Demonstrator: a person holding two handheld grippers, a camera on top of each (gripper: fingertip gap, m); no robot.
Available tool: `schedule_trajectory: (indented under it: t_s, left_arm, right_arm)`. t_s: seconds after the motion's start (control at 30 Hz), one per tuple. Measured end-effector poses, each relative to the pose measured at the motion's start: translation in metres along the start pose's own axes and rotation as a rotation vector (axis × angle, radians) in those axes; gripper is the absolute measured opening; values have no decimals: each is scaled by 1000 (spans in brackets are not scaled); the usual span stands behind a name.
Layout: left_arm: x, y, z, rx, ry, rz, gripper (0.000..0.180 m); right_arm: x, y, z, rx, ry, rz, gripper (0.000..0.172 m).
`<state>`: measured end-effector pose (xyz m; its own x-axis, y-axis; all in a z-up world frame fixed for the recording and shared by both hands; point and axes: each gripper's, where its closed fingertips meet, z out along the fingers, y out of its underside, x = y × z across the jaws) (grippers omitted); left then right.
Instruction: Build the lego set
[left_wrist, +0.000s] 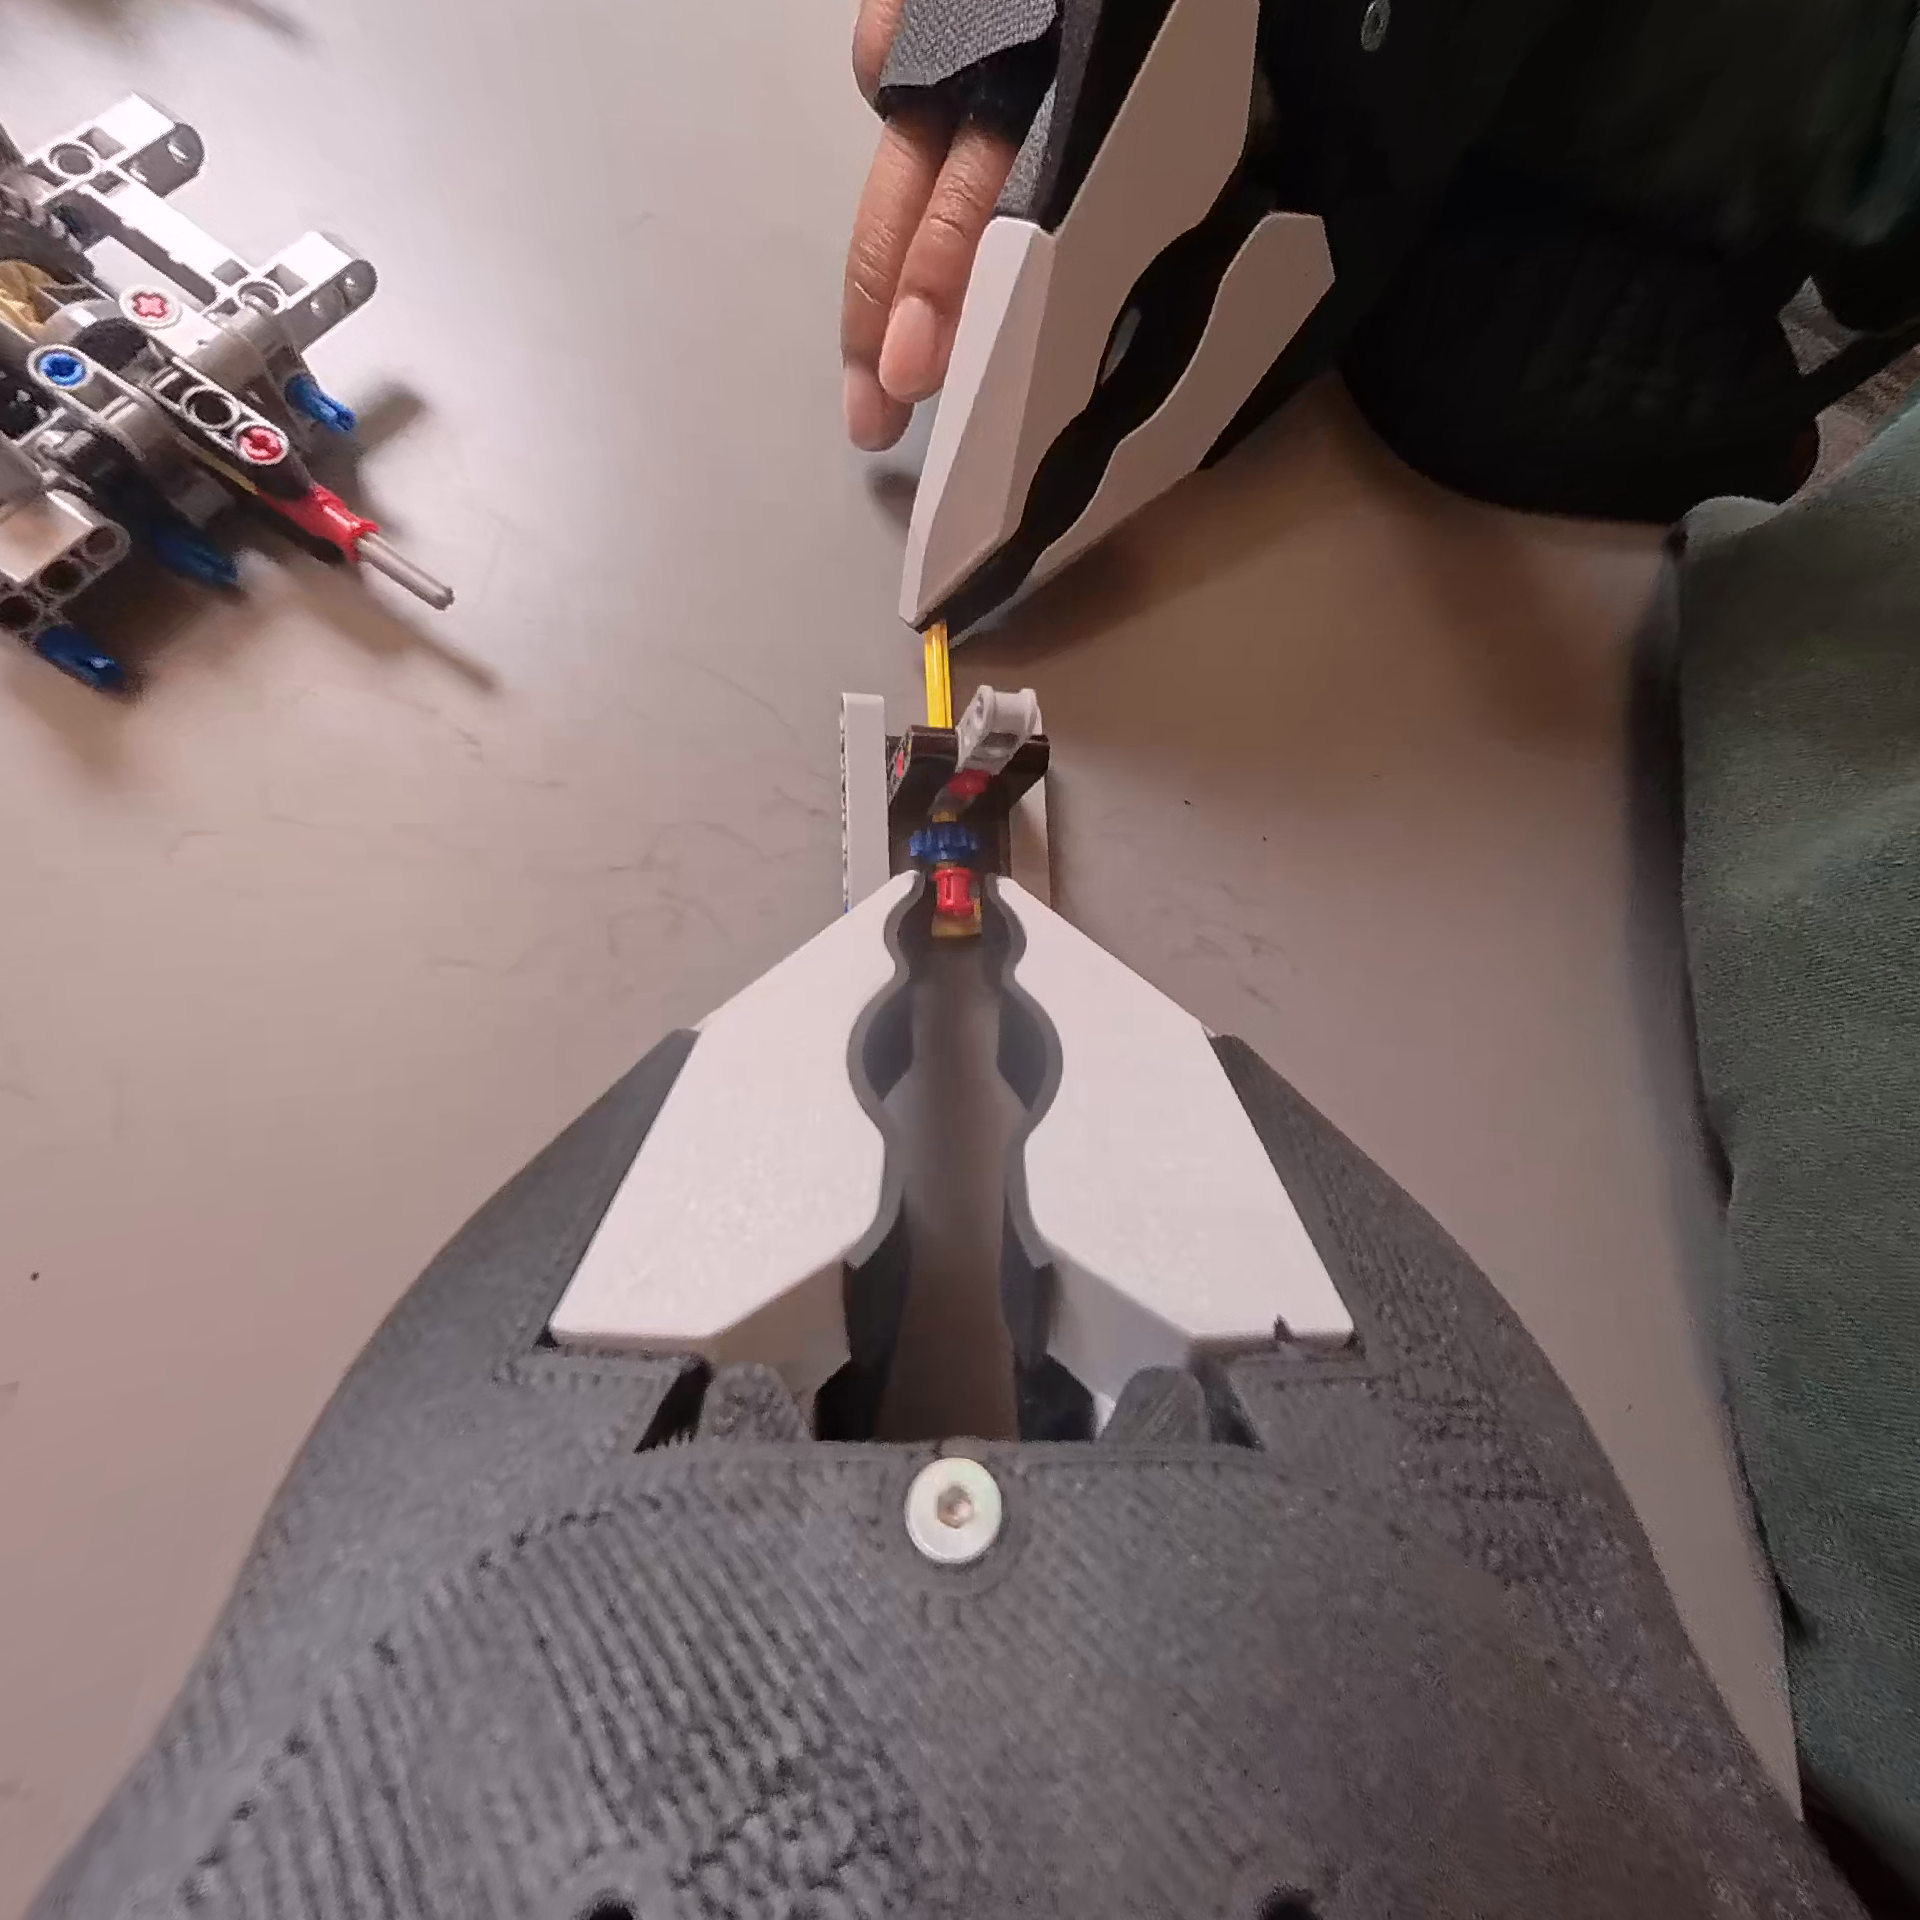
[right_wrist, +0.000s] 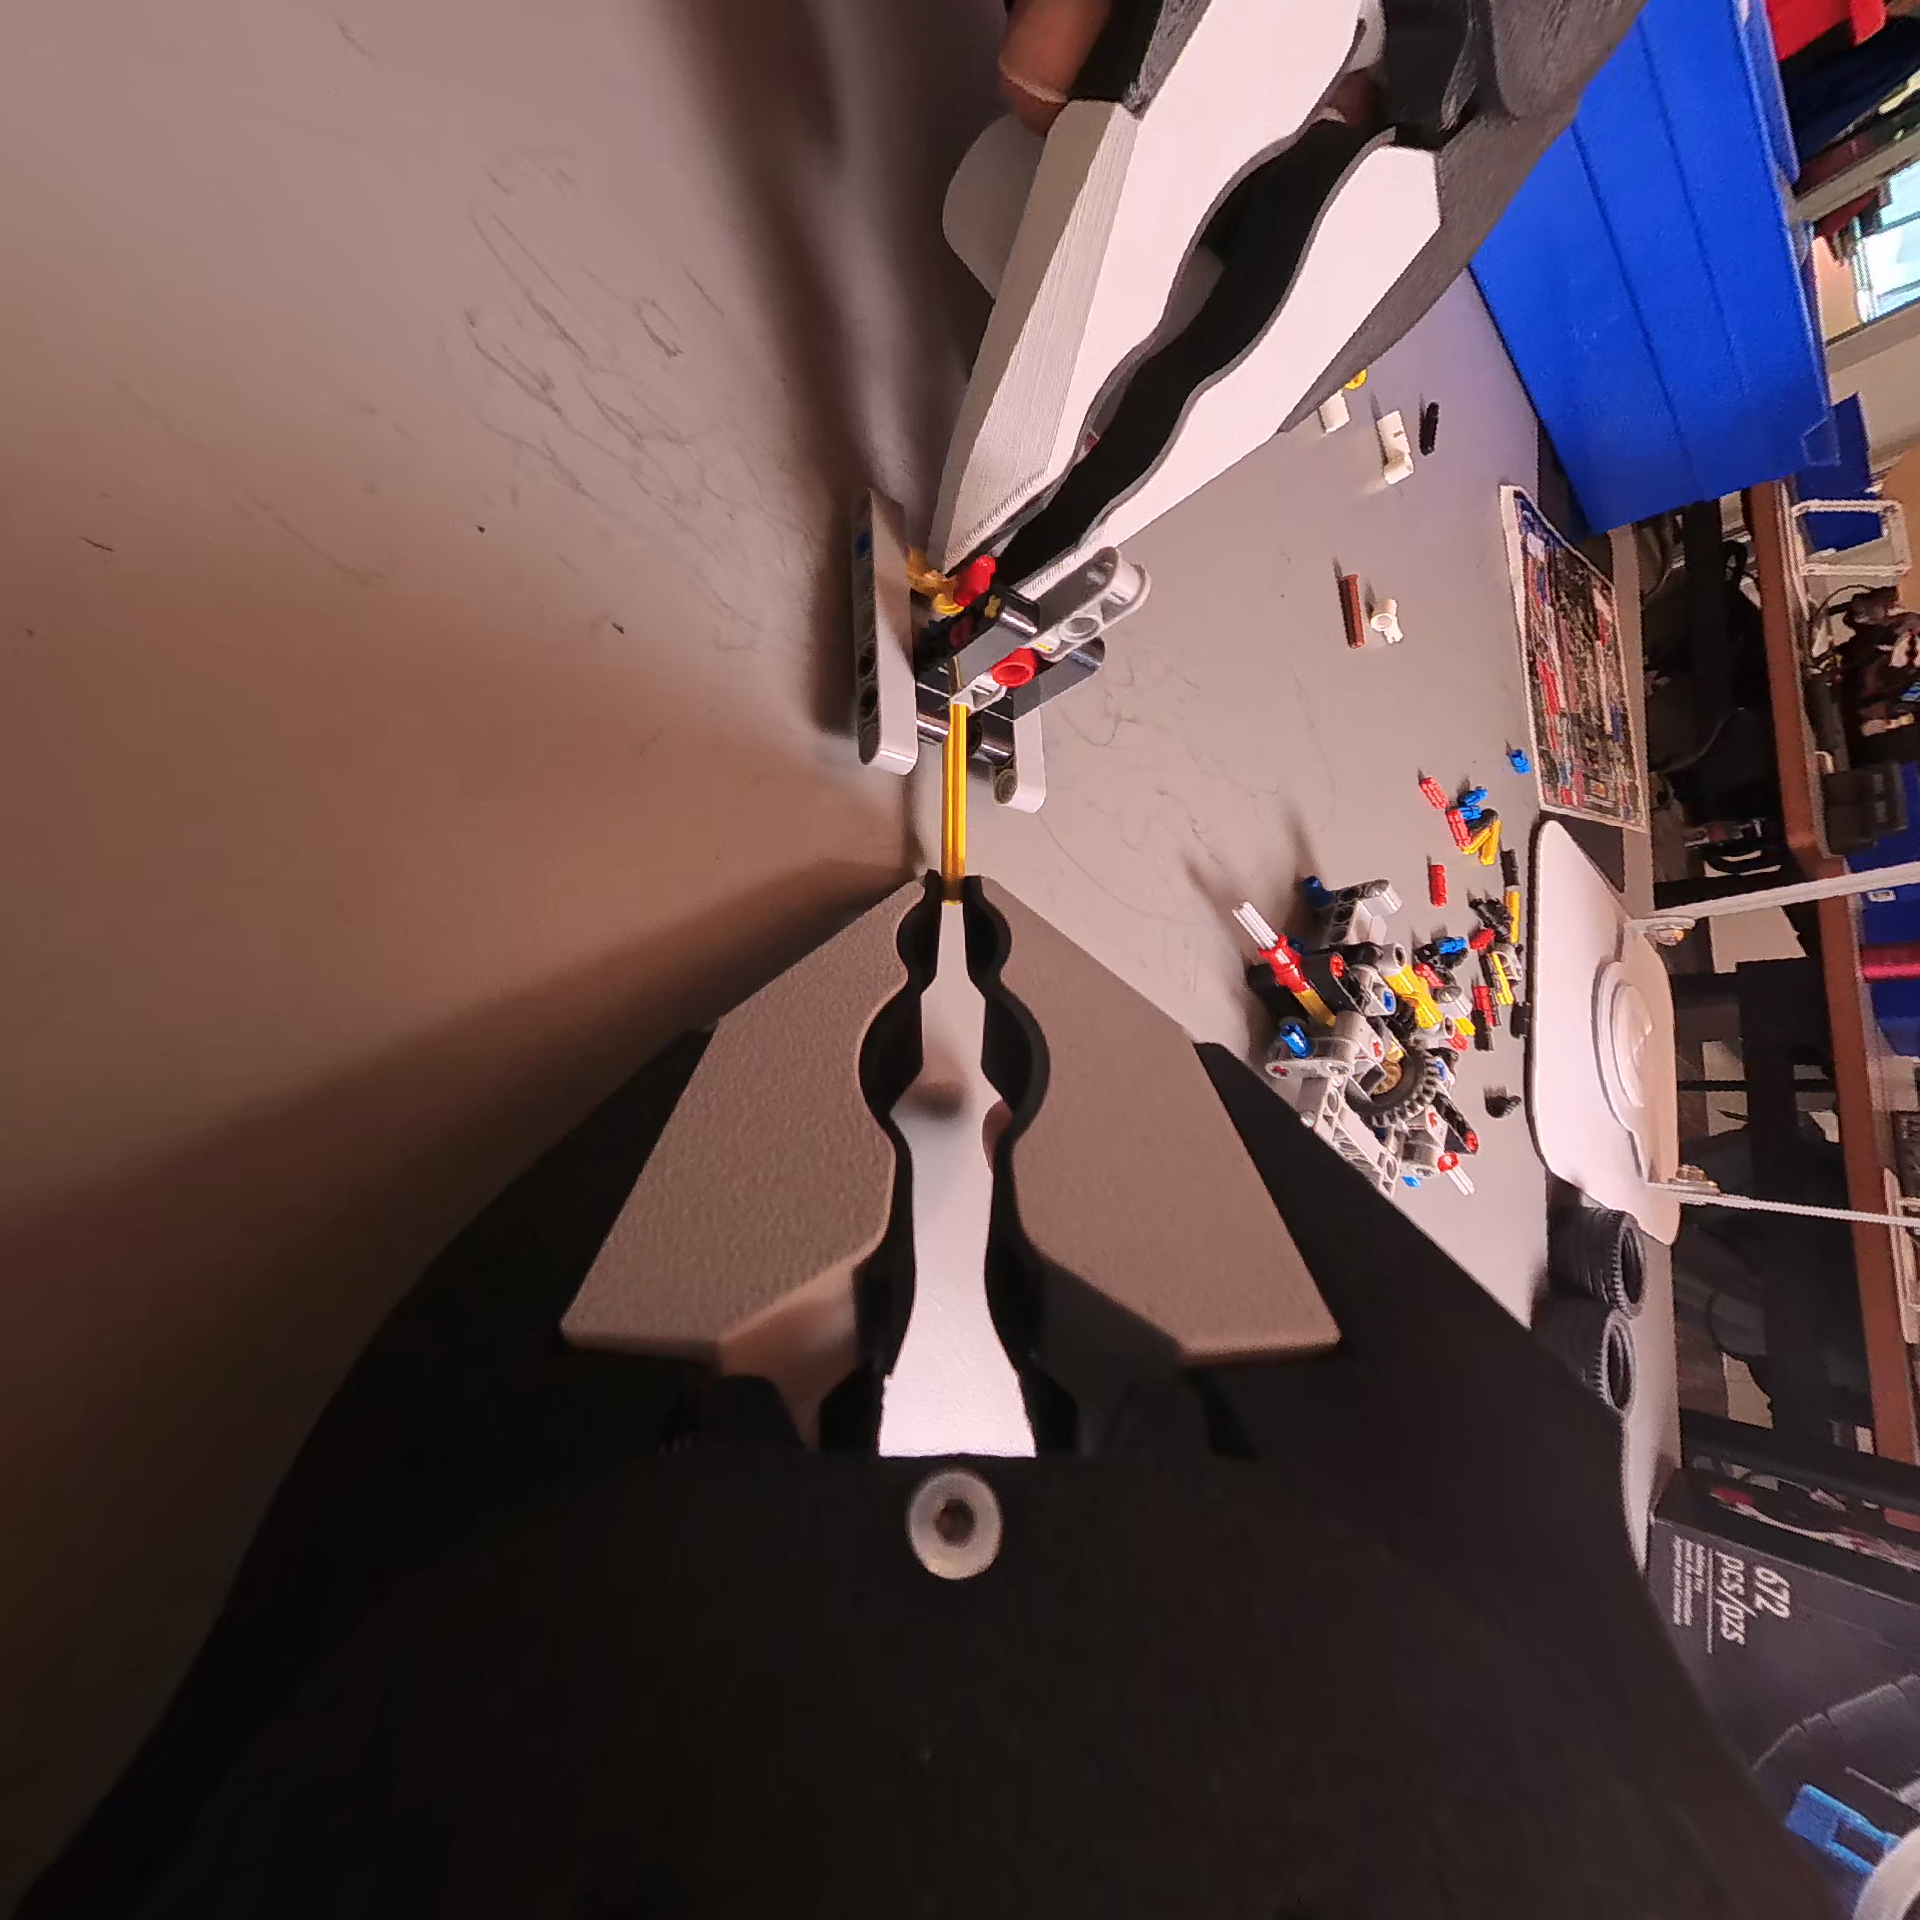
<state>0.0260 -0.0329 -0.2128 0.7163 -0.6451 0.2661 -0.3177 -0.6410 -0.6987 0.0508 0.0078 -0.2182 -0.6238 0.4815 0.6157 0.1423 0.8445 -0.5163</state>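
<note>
Grey brick model (left_wrist: 125, 395) blurred, cut off at left edge.

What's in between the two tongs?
A small brick assembly with white beams sits between them. The right tongs pinch a yellow rod running into it; the left tongs reach its other end. Both views show it.

Two tongs (left_wrist: 956, 904) (right_wrist: 951, 883), one yellow axle (right_wrist: 954, 800), one small brick assembly (right_wrist: 977, 644), one larger brick model (left_wrist: 156, 405), one blue bin (right_wrist: 1652, 260), one booklet (right_wrist: 1574, 665), one hand (left_wrist: 904, 270).
</note>
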Motion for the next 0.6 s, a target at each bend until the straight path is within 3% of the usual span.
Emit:
schedule_trajectory:
  t_s: [0.33,0.6]
  left_arm:
    - [-6,4,-6,-69,-99,122,9]
    - [-8,5,-6,-66,-112,121,7]
  right_arm:
    - [0,0,0,-2,0,1,2]
    - [0,0,0,-3,1,0,2]
